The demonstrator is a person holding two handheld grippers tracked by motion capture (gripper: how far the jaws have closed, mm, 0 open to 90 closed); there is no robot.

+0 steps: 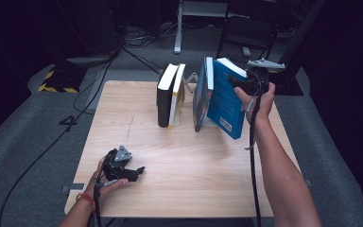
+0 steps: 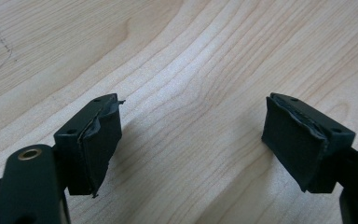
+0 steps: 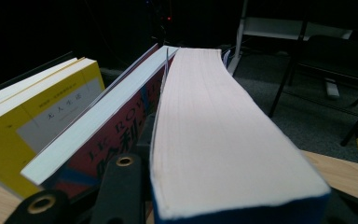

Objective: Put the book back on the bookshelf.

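Jaws of the right gripper (image 1: 246, 85) clamp a thick blue book (image 1: 227, 97), tilted beside the standing row; next, upright it. Left gripper (image 1: 134, 172) rests wide open, empty, on the surface (image 1: 194, 165).

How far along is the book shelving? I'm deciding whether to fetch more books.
Three books already stand in the row: black book, yellow book, dark blue book. The right gripper holds the thick blue book tilted beside them; standing it upright remains. The left gripper rests open on the table.
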